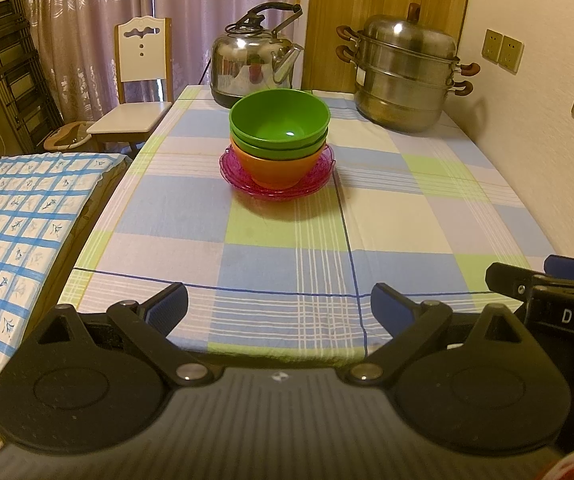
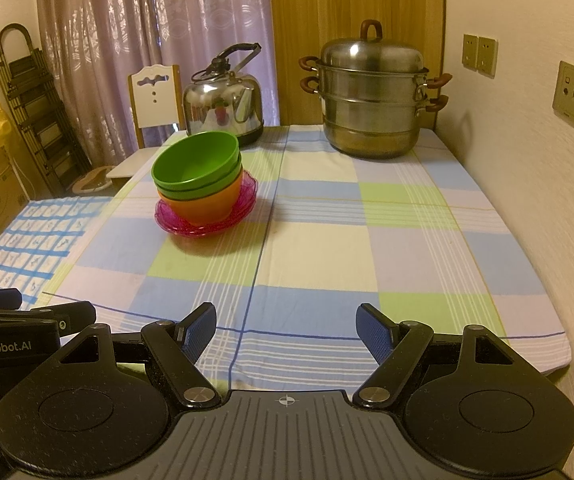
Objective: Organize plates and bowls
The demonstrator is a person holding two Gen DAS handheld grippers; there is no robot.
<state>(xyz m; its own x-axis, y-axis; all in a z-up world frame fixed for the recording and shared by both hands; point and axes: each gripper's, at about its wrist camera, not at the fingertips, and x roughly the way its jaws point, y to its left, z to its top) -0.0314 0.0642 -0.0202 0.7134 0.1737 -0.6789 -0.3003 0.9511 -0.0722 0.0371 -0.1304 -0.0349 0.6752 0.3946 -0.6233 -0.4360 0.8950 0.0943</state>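
Stacked mid-table on the checked tablecloth (image 1: 367,208): two green bowls (image 1: 280,120) nested in an orange bowl (image 1: 277,168), all on pink glass plates (image 1: 231,170). Behind, a steel kettle (image 1: 253,60) and a tiered steamer pot (image 1: 405,76). Near the table's front edge, left gripper (image 1: 279,306) and right gripper (image 2: 286,330), both spread wide, empty, well apart from the stack.
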